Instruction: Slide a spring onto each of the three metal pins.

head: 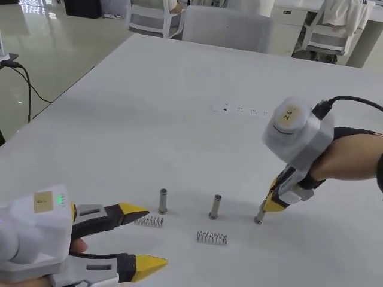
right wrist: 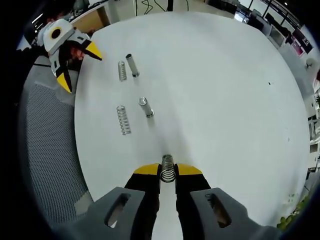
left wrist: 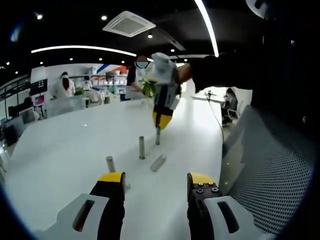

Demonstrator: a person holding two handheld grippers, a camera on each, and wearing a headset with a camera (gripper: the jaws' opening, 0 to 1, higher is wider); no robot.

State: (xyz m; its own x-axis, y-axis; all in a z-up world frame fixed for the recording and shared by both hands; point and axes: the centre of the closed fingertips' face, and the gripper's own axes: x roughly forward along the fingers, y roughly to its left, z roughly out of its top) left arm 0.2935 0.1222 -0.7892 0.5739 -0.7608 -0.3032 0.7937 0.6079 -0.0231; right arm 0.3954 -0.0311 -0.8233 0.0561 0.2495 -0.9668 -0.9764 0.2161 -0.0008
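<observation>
A spring [right wrist: 168, 172] is gripped in the closed right tongs [right wrist: 168, 168], held at the top of the right pin [head: 259, 219]. A second spring [head: 149, 221] is laid just beside the left tongs [head: 154, 236], held open at the near left. A third spring [head: 212, 238] is laid near the middle pin [head: 215, 206].

Large white worktable [head: 179, 89], matte top. To its left, a glossy pale floor [head: 54, 36] reflecting ceiling lights, with a black cable [head: 27, 78] trailing across it. Grey chairs [head: 227, 27] at the table's far edge, a grey mesh chair [left wrist: 270, 165] at the near side. Dark ceiling with curved light strips [left wrist: 82, 48] and a square air-conditioning cassette [left wrist: 129, 23]. People [left wrist: 64, 84] stand at distant benches.
</observation>
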